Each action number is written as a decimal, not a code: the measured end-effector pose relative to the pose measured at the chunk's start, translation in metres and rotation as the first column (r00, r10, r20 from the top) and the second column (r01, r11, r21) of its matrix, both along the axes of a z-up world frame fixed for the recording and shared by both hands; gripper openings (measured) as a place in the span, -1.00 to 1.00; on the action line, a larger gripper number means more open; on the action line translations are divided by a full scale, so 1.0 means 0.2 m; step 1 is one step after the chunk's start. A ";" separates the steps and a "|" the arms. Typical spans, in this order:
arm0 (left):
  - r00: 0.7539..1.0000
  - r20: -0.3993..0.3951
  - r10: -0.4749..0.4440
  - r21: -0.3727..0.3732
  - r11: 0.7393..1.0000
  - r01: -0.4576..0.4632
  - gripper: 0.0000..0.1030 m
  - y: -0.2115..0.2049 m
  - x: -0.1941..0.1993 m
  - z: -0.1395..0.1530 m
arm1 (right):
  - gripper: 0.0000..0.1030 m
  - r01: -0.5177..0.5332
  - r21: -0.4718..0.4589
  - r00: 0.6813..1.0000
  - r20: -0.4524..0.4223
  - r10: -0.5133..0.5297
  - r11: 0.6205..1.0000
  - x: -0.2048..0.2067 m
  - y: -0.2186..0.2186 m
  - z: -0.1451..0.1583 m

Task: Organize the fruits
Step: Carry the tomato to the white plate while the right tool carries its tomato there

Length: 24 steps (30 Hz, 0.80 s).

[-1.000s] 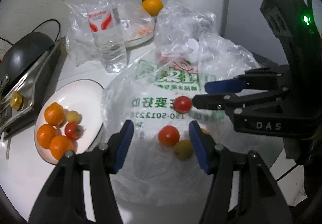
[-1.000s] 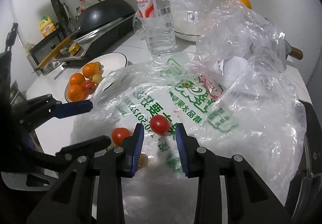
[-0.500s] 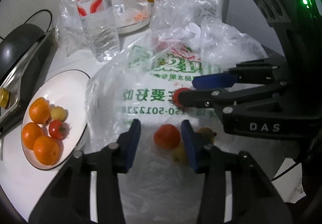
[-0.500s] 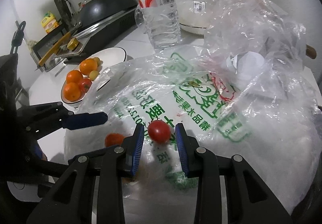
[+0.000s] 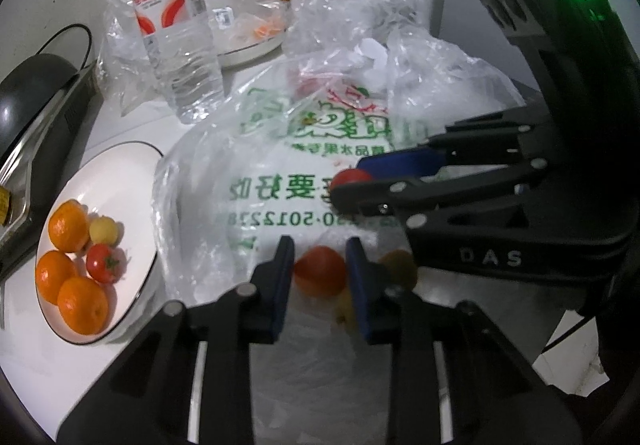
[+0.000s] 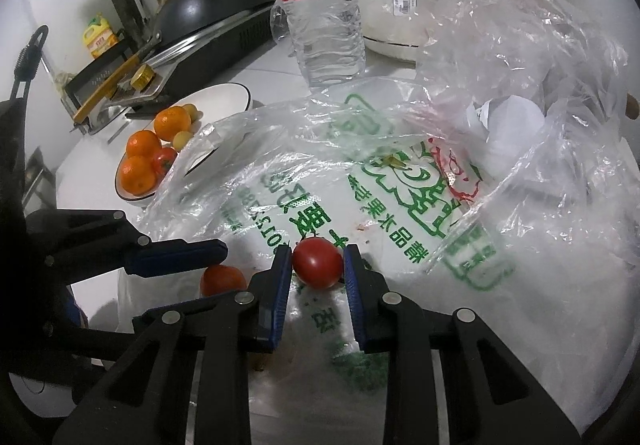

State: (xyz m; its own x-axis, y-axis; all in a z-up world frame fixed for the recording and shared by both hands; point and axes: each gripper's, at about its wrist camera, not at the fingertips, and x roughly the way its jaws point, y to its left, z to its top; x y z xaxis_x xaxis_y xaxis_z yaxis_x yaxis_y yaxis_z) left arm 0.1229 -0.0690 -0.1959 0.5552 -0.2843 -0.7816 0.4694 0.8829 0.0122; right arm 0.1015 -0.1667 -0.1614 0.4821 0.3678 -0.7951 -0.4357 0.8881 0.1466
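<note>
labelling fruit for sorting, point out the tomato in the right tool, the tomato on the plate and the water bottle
tomato in the right tool [image 6: 318, 262], right wrist view, middle of its red skin
tomato on the plate [image 5: 105, 263], left wrist view, by its green stem
water bottle [image 5: 176, 45], left wrist view, clear body below the label

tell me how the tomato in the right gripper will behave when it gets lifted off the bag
The tomato looks small, round and glossy, so it is probably light but slippery, and may squirt out from between the flat blue pads of the right gripper. It likely bruises if squeezed hard. Dropped on the crinkled plastic bag, it would probably roll.
</note>
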 end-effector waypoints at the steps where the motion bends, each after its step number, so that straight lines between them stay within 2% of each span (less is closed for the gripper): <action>1: 1.000 0.003 0.000 -0.002 1.000 0.000 -0.47 0.00 0.00 0.01 | -0.45 0.001 0.000 1.000 0.004 -0.001 1.000 0.00 0.00 0.01; 24: 0.990 0.136 0.026 -0.033 0.999 -0.022 -0.47 0.15 -0.17 0.25 | -0.45 0.006 -0.018 0.994 0.105 -0.005 1.000 -0.19 0.08 0.22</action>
